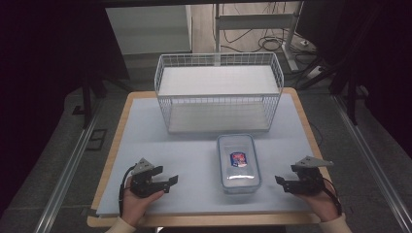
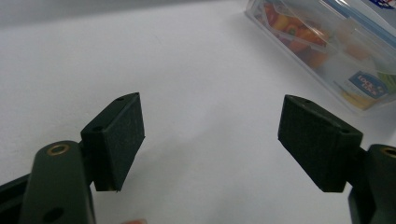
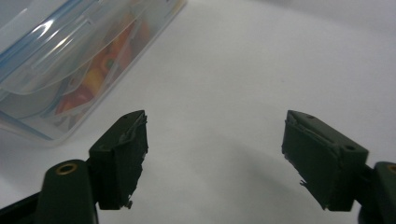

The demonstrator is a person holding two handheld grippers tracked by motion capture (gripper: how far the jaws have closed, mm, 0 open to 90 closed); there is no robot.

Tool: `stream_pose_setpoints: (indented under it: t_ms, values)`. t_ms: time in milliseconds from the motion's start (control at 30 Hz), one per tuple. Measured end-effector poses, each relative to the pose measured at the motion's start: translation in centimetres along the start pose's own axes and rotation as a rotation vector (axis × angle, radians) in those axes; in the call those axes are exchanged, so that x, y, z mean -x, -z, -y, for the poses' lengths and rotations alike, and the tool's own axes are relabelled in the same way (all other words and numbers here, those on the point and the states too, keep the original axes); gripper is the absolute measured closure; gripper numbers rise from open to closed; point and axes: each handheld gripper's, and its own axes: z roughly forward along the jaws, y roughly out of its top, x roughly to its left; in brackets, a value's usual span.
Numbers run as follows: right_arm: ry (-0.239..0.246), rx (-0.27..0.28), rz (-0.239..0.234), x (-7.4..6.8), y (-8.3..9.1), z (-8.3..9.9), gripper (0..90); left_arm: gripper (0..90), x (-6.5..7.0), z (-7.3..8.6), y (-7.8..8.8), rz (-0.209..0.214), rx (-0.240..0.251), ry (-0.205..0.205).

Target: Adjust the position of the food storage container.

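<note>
On the worktop (image 1: 145, 136), I am holding the left gripper (image 1: 167, 182) and right gripper (image 1: 283, 183) spread and empty, flanking the lidded container (image 1: 238, 163), apparently readying a two-sided lift.

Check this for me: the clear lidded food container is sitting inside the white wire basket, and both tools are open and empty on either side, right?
Not quite. The food container is not inside the wire basket; it lies on the table just in front of it, as the high view shows. The rest holds: the left tool and right tool are open, empty, on either side of the container.
</note>
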Motion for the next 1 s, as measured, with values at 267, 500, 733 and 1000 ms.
stream_pose_setpoints:
  t_ms: [267, 500, 733, 1000]
  values:
    - [0.028, -0.016, -0.058, 0.3, 0.4, 0.0, 42.6, 22.0, -0.1, -0.1, 0.2, 0.014, 0.010, 0.012]
    - [0.086, -0.046, -0.108, -0.1, 0.8, 0.0, 68.7, 21.9, -0.3, -0.5, 0.2, 0.012, 0.015, 0.014]
    - [0.126, -0.054, -0.178, 0.0, 0.8, -0.3, 90.0, 21.6, -0.1, -0.5, 0.2, 0.013, -0.005, -0.001]
    - [0.170, -0.061, -0.208, -0.9, 0.1, -1.1, 90.0, 21.2, 0.1, -0.6, 0.0, 0.010, -0.020, -0.017]
